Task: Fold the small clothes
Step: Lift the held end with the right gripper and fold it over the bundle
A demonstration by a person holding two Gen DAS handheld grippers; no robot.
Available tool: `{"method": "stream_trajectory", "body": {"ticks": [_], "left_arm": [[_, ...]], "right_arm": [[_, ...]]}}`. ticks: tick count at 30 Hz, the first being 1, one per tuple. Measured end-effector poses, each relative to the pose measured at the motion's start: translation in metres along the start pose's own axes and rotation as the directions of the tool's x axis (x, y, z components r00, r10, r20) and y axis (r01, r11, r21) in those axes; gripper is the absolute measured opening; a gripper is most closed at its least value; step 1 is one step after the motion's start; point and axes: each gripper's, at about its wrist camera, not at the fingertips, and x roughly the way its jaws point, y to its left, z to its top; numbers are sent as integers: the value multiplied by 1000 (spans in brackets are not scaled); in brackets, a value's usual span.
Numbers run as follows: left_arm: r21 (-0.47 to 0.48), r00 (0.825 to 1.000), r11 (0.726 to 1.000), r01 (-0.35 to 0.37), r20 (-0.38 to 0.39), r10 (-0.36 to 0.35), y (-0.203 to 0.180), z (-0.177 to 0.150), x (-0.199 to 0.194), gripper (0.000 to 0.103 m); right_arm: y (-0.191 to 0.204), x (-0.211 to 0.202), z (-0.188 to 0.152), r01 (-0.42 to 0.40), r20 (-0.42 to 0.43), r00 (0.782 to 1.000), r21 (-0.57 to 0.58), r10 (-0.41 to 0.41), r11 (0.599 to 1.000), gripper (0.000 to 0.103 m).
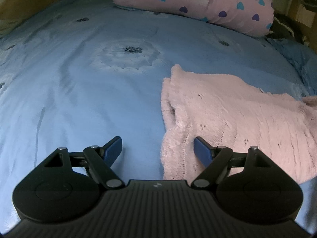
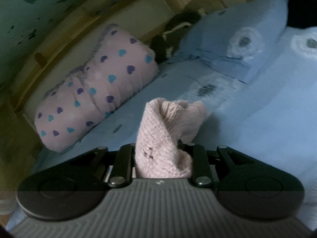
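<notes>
A small pink knitted garment [image 1: 227, 119] lies spread on the blue bedsheet [image 1: 79, 89] at the right of the left wrist view. My left gripper [image 1: 158, 148] is open over its near left edge: the right blue finger [image 1: 202, 150] rests on the knit, the left one [image 1: 113, 148] is over bare sheet. My right gripper [image 2: 162, 158] is shut on a bunched part of the pink garment [image 2: 158, 130], which stands up twisted between its fingers, lifted above the sheet [image 2: 257, 129]. Its fingertips are hidden by the fabric.
A rolled pink blanket with blue and purple hearts [image 1: 198, 2] lies at the far edge of the bed; it also shows in the right wrist view [image 2: 95, 91]. A blue pillow [image 2: 237, 39] and a dark bag with a cord [image 2: 178, 29] sit beyond. A wooden bed frame [image 2: 59, 41] borders the mattress.
</notes>
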Motion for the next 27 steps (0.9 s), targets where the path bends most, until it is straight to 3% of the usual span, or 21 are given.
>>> {"method": "stream_trajectory", "body": {"ticks": [9,15,18,22,27], "left_arm": [[-32,1000,999,-18,12,18,14,3,-5,83],[-58,1000,998,-23,11,24,24,4,-7,83],[-68,1000,997,-26,13,27,29,4,-9,83],[-58,998,996,-61,20,62,32,3,-11,83],[-82,998,995,-57,-9,56,41,3,-6,83]], "right_arm": [[52,-3,3,-43,1,999,-132,43,990,25],[104,-5,-5,-132,-17,991,-246,132,960,25],[130,-7,-17,-183,-36,983,-317,180,931,25],[160,-3,-53,-235,-106,972,-448,209,862,25],[173,17,-104,-273,-234,958,-554,168,786,25]]}}
